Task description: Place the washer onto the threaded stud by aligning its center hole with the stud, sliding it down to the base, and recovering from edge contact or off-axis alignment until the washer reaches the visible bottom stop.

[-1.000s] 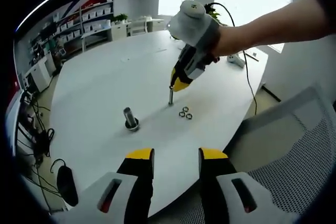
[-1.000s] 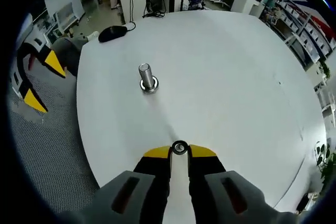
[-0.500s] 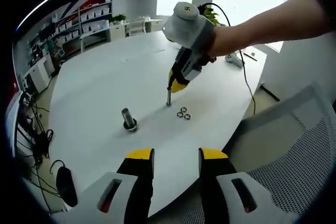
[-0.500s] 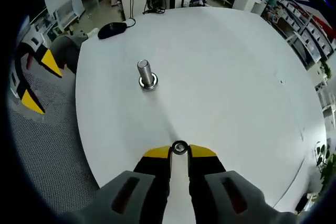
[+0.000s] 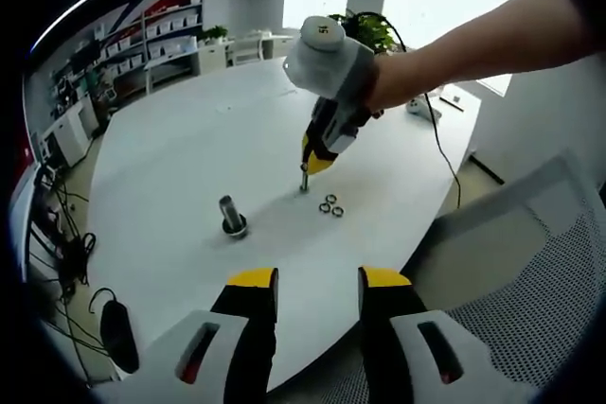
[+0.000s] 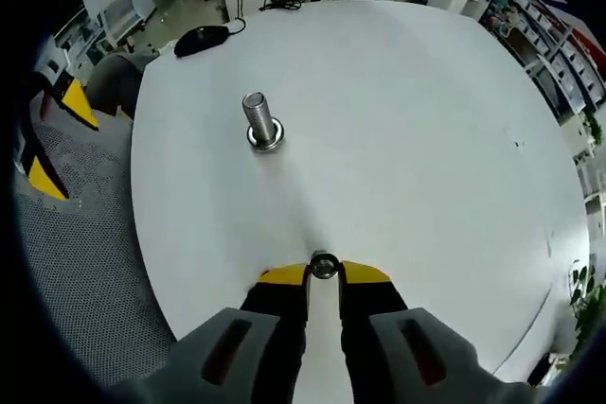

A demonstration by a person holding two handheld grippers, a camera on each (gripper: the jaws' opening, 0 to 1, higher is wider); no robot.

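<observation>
Your right tongs (image 6: 324, 273) are closed on a thin stud (image 5: 304, 177), its round top pinched between the yellow tips; in the left gripper view that stud stands upright on the white surface (image 5: 189, 149) beneath them. Three loose washers (image 5: 330, 204) lie on the surface just beside the stud's foot. A thicker bolt (image 6: 258, 121) with a washer at its base stands well apart from the stud. Your left tongs (image 5: 312, 281) hang open and empty off the surface's near edge.
</observation>
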